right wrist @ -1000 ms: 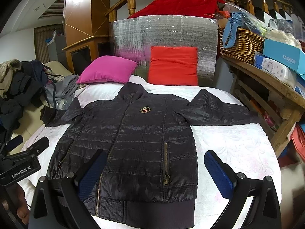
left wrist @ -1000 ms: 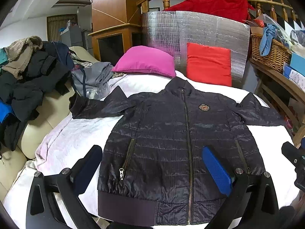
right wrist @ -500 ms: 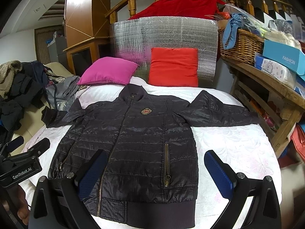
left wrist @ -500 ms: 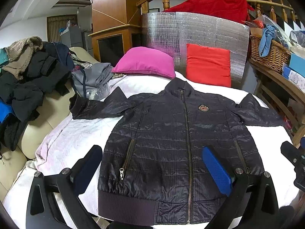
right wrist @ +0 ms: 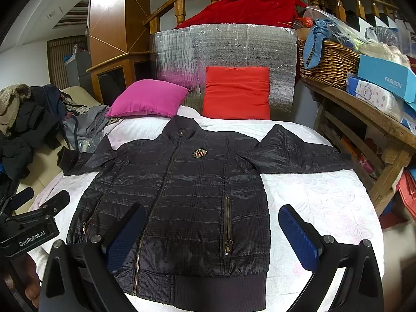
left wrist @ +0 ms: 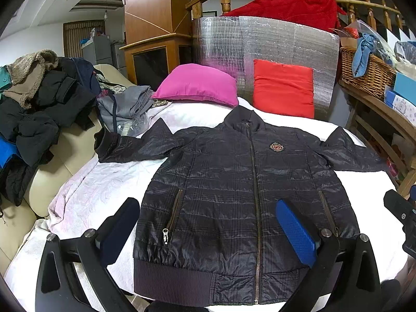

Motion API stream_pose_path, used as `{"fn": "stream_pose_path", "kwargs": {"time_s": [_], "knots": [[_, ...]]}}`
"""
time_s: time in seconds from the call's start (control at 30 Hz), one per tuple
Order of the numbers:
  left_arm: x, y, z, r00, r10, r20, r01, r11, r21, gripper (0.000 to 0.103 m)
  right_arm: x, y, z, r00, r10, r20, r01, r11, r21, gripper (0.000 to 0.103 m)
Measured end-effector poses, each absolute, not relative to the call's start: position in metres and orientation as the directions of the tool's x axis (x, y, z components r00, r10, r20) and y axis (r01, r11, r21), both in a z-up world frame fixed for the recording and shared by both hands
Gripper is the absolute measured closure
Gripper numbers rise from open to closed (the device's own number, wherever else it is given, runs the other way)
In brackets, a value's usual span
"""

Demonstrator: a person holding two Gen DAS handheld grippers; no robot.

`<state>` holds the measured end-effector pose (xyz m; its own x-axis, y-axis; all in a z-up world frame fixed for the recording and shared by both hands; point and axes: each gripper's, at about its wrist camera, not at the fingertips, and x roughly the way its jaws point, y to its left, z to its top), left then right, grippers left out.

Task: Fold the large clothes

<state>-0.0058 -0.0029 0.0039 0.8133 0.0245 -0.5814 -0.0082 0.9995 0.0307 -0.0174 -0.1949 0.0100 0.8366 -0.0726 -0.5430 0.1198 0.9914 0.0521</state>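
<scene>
A dark quilted jacket [left wrist: 234, 182] lies flat, front up and zipped, on a white bedspread [left wrist: 98, 189], with both sleeves spread sideways. It also shows in the right wrist view [right wrist: 187, 189]. My left gripper [left wrist: 208, 228] is open and empty, held above the jacket's lower left half near the hem. My right gripper [right wrist: 213, 236] is open and empty, above the jacket's lower right half near the right pocket zip. The left gripper's body [right wrist: 31, 223] shows at the left edge of the right wrist view.
A pink pillow [left wrist: 197, 84] and a red pillow [left wrist: 283, 88] lean at the bed's head against a silver foil panel [left wrist: 273, 39]. A pile of dark clothes [left wrist: 39, 109] covers a sofa at left. A wooden shelf with a wicker basket [right wrist: 330, 62] and boxes stands at right.
Both views have shifted very slightly; the jacket sits a touch lower in the frames. Both grippers stay open and empty. The jacket has not moved.
</scene>
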Motion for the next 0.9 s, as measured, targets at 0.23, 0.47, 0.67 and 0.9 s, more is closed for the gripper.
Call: {"fn": "stream_pose_path", "kwargs": {"time_s": [0.23,0.47,0.67,0.9], "knots": [[-0.0065,-0.0011,0.0025,0.812,0.023,-0.583,-0.012,1.000,0.024,0.000,-0.0164,-0.1940,0.0085,0.833,-0.081,-0.548,0.126,0.991,0.046,0.000],[-0.0046,-0.0006,0.0008,0.807,0.027,-0.590,-0.016,1.000,0.023,0.000,-0.0144,-0.1959,0.0101,0.834,-0.086,-0.545,0.132,0.990,0.045,0.000],[-0.0051,-0.0018,0.0000,0.806,0.029,-0.592,-0.014,0.999,0.029,0.000,-0.0152,-0.1987,0.0098,0.833,-0.085,-0.546,0.136,0.989,0.053,0.000],[-0.0054,-0.0027,0.0002,0.804,0.030,-0.593,-0.012,0.999,0.033,0.000,-0.0176,-0.2006,0.0122,0.836,-0.088,-0.542,0.140,0.988,0.057,0.000]]}}
